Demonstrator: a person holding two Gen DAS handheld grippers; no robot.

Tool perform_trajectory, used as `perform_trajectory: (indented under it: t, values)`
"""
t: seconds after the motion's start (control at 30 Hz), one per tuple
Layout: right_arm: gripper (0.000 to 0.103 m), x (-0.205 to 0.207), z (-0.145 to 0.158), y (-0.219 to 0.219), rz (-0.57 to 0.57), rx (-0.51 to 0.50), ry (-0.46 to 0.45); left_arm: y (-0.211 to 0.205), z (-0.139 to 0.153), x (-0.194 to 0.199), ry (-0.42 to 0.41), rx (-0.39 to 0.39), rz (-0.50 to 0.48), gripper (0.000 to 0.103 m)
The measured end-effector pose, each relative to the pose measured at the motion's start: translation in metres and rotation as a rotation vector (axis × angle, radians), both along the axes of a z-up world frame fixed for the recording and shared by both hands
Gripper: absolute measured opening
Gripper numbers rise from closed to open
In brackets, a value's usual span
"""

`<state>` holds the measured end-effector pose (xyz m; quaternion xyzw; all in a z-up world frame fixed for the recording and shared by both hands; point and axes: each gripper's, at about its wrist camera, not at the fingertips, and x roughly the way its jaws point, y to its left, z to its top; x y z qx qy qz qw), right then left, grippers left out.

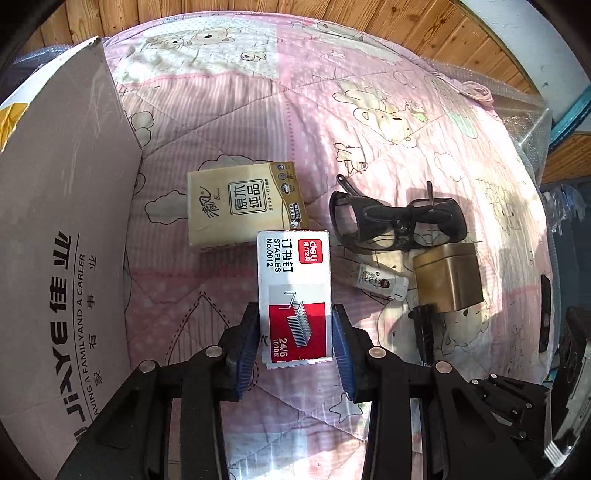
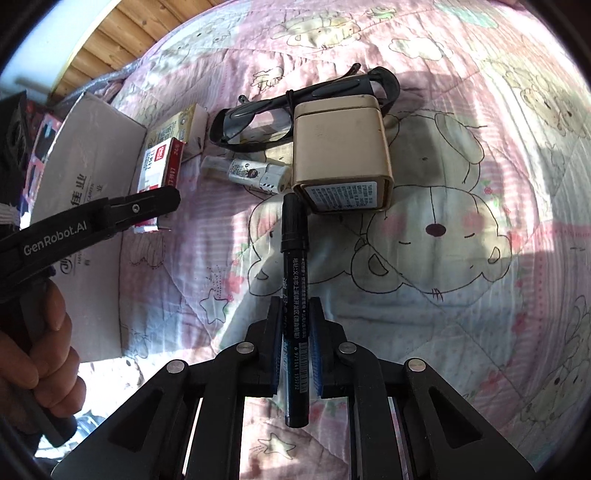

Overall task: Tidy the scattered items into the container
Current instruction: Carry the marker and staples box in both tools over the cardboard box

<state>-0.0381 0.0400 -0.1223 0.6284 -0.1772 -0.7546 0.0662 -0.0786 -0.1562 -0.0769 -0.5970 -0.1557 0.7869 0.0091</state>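
Observation:
A white and red staples box (image 1: 293, 291) sits between the blue pads of my left gripper (image 1: 295, 314), which is shut on its near end. The right wrist view shows this staples box (image 2: 159, 173) beside the cardboard box (image 2: 92, 158). My right gripper (image 2: 295, 310) is shut on a black marker pen (image 2: 293, 251) that points toward a gold tin (image 2: 340, 147). The cardboard box (image 1: 55, 240) stands at the left, its side wall facing me. On the quilt lie a tissue pack (image 1: 243, 203), black sunglasses (image 1: 395, 221), a small white bottle (image 1: 380, 284) and the gold tin (image 1: 447, 277).
Everything rests on a pink quilt (image 1: 295, 110) printed with bears. Wooden boards (image 1: 443, 29) run behind the bed. A hand (image 2: 37, 350) holds the left gripper's handle at the lower left of the right wrist view. Bubble wrap (image 1: 524, 122) covers the bed's right edge.

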Motion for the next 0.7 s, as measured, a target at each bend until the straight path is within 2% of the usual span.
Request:
perform_trajectory:
  t: [0.1,0.3,0.7]
  values:
    - [0.014,0.003,0.008,0.003,-0.033,-0.046,0.001,0.001,0.008,0.003,0.008,0.008,-0.007,0.039]
    - [0.014,0.005,0.019,0.002,-0.054,-0.075,0.009,0.006,0.029,0.011,0.028,0.025,-0.007,0.039]
    - [0.014,0.009,0.042,-0.022,-0.013,-0.057,0.034,0.007,0.055,0.029,0.056,0.025,-0.016,0.039]
